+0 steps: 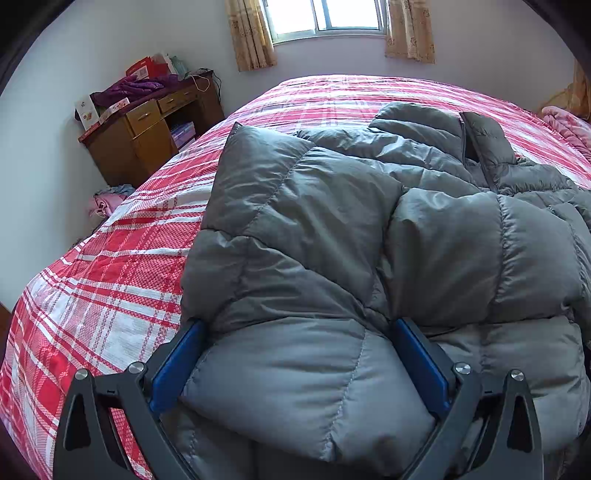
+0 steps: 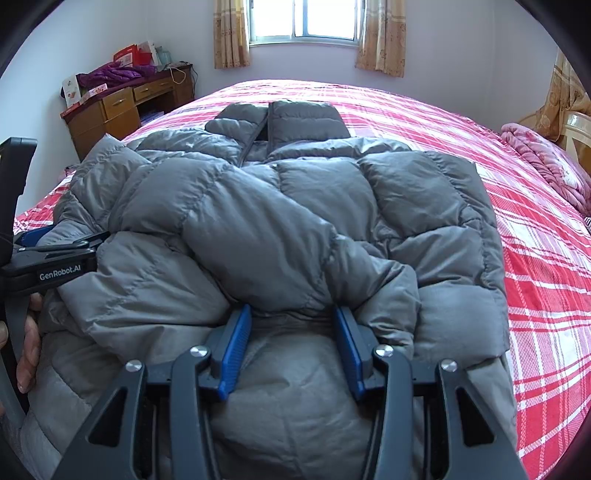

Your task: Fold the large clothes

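- Grey jacket [image 2: 280,206] lies across the plaid bed [image 2: 535,258], collar at the far end toward the window [image 2: 306,18], hem at the near edge.
- Both sleeves look already laid in over the body, crossing near the middle.
- Left gripper [image 1: 295,332]: jaws spread wide, straddling a puffy panel at the near left of the hem; the blue pads [image 1: 177,369] sit on either side of the fabric, and I'd call it not clamped.
- Right gripper [image 2: 291,321]: jaws partly open either side of a bunched fold near the middle of the hem; the padding fills the gap, but they don't look pressed shut.
- My read: this is the set-up for lifting the hem and folding it toward the collar.
- To do it well, both should bite through every layer at the hem, level with each other, then lift together and carry far so the sleeves stay tucked.
- Down filling is springy and slippery; a shallow pinch would likely take only the outer shell, so go deep before closing.
- Hard to make out: the fingertips are buried under padding in both views, so actual contact depth is unclear.
- The near hem edge is cut off below both frames.
- The jacket's right side runs out of the left view.
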`<state>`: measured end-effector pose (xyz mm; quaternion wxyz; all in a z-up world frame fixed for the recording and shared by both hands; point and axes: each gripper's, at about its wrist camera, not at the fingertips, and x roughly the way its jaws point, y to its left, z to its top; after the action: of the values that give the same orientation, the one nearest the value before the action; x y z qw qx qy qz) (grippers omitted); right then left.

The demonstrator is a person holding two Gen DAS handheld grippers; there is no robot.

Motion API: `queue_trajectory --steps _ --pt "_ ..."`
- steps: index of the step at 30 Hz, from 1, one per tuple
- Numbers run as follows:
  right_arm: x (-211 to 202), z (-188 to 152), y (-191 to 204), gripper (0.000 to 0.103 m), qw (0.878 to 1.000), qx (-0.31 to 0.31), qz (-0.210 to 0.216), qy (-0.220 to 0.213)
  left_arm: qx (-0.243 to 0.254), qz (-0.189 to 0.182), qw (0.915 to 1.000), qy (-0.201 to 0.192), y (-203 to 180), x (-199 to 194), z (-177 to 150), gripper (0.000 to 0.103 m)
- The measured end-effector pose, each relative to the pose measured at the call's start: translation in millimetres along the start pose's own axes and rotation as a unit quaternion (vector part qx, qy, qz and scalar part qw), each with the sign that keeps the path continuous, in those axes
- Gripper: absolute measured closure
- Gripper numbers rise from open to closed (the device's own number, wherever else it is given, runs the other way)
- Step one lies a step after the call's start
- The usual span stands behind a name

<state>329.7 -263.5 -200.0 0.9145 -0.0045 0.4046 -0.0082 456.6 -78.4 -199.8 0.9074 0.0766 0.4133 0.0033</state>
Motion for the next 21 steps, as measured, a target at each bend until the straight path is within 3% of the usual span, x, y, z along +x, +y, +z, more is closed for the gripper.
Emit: queue_trajectory --steps 21 --pt "-0.2 -0.1 0.1 0.054 1.0 -0.001 0.0 -0.001 -0.002 -0.002 1.0 -0.001 2.4 -0.6 -0.2 0.002"
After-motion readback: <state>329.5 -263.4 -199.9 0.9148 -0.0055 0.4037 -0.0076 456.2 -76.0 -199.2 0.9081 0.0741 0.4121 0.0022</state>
